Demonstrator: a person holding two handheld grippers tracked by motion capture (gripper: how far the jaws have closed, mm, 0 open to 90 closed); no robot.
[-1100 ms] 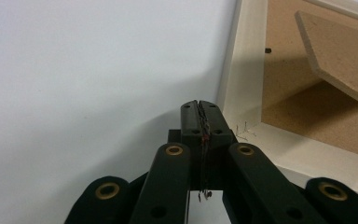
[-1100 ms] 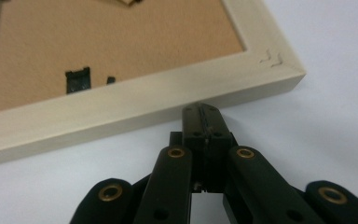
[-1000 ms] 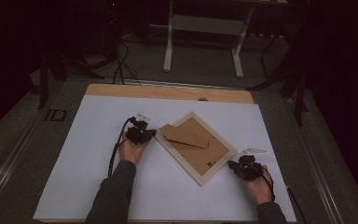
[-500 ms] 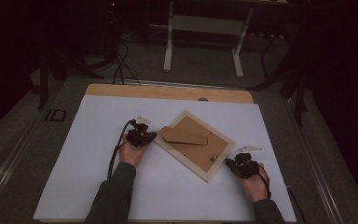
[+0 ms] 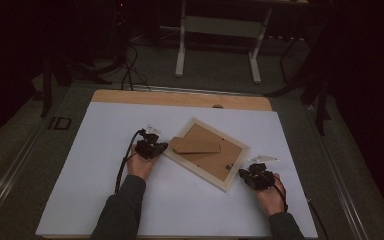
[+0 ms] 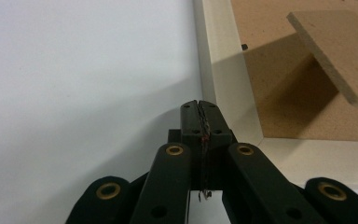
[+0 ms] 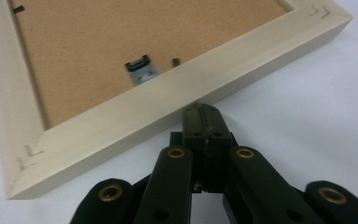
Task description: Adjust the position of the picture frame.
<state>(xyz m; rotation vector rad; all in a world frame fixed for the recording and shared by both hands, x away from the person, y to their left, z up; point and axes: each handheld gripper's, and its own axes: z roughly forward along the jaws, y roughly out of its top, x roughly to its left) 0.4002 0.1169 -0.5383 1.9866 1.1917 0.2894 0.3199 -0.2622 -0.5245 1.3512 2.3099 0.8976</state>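
Note:
A pale wooden picture frame (image 5: 177, 157) lies face down and askew on the white sheet, its brown backing board (image 5: 215, 161) up and its stand flap (image 5: 195, 146) raised. My left gripper (image 5: 164, 147) is shut with nothing in it, its tip at the frame's left corner. In the left gripper view the closed tips (image 6: 199, 105) rest beside the frame's rail (image 6: 223, 70), under the flap (image 6: 340, 51). My right gripper (image 5: 242, 173) is shut and empty at the frame's near-right side. In the right gripper view its tips (image 7: 204, 109) touch the rail (image 7: 135, 116), close to a metal hanger clip (image 7: 141, 69).
The white sheet (image 5: 95, 165) covers most of the table, with a wooden strip (image 5: 180, 99) bare along the far edge. Beyond it, cables (image 5: 127, 65) and a white stand's legs (image 5: 180, 60) are on the dark floor. Open sheet lies left of and in front of the frame.
The frame has turned a little counter-clockwise on the sheet. My right gripper has edged left with the frame's near-right side. The left gripper has stayed at the left corner.

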